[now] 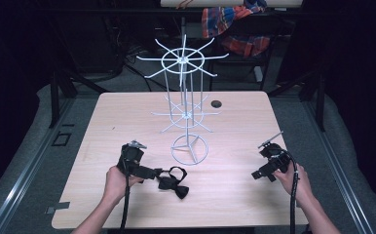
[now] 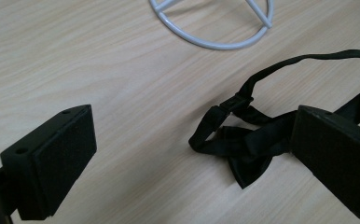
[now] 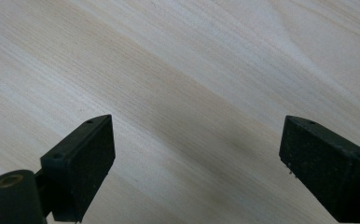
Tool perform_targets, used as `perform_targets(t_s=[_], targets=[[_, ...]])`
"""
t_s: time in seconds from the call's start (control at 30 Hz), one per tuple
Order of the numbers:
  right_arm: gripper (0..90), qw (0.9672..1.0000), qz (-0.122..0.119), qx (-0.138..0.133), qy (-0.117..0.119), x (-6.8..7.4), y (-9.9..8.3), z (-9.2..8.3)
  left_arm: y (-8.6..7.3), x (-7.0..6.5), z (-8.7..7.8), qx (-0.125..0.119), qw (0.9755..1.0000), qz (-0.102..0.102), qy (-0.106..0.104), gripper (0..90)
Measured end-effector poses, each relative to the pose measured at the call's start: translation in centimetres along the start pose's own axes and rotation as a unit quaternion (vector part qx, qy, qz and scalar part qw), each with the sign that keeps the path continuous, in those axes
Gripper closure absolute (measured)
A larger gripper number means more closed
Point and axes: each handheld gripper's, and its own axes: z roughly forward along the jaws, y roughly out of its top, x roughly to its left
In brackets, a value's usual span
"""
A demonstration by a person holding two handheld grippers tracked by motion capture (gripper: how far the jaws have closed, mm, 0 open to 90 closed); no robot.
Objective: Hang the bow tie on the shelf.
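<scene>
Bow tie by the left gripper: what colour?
Plain black bow tie, clearest in the left gripper view.

Lighting's pretty uneven in the high view: the counter (image 1: 127,117) is bright and evenly lit from above, while everything around it drops into near black. The wire rack (image 1: 183,97) throws only faint shadows. Both gripper views are soft, the near black pads blurry, with a dim diagonal shadow band across the wood. No real glare anywhere.

Pale wooden table (image 1: 127,112) on grey floor (image 1: 25,146), dark room behind.
</scene>
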Motion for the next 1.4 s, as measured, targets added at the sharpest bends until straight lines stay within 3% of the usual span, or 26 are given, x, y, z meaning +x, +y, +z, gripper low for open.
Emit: perform_targets(t_s=[0.17,0.27,0.3,0.37,0.53,0.57,0.7,0.8,0.87,0.93,1.17,1.4], targets=[[10.0,0.9999,0.009,-0.007,0.003,0.0,-0.1,0.1,0.8,-1.1,1.7,0.011,0.9999,0.011,-0.004,0.4],[10.0,1.0,0.001,0.002,0.004,-0.1,0.0,-0.1,0.9,-1.3,2.3,0.016,0.9997,0.018,-0.005,1.3],[10.0,1.0,0.003,0.0,0.004,-0.1,-0.1,0.0,0.9,-1.5,2.7,0.018,0.9996,0.019,-0.006,15.9],[10.0,1.0,0.003,0.0,0.004,-0.1,-0.1,0.0,1.0,-1.7,3.0,0.021,0.9994,0.024,-0.011,17.8],[10.1,1.0,0.002,0.001,0.004,-0.1,-0.1,-0.1,1.2,-2.1,3.4,0.015,0.999,0.037,-0.018,37.5],[10.1,1.0,0.002,0.001,0.004,-0.1,-0.1,-0.1,1.2,-2.3,3.5,0.014,0.9991,0.039,-0.012,37.5],[10.1,1.0,0.004,0.003,0.004,-0.1,-0.1,-0.1,1.3,-2.7,4.0,0.021,0.998,0.054,-0.026,53.3],[10.1,1.0,0.003,0.001,0.004,-0.1,-0.1,0.0,1.4,-2.9,4.1,0.023,0.9976,0.059,-0.028,59.1],[10.1,1.0,0.003,0.002,0.004,-0.1,-0.1,0.0,1.4,-3.0,4.2,0.022,0.9975,0.06,-0.032,67.7],[10.2,1.0,0.001,0.003,0.0,-0.1,-0.1,-0.1,1.4,-3.1,4.0,0.011,0.9975,0.061,-0.032,85.2],[10.1,0.9999,0.008,-0.009,0.0,0.0,-0.2,0.0,1.5,-3.4,2.8,-0.013,0.9972,0.064,-0.037,88.1],[10.1,1.0,-0.002,0.001,0.004,-0.2,-0.1,-0.2,1.7,-3.7,1.6,-0.031,0.9963,0.071,-0.038,88.1]])
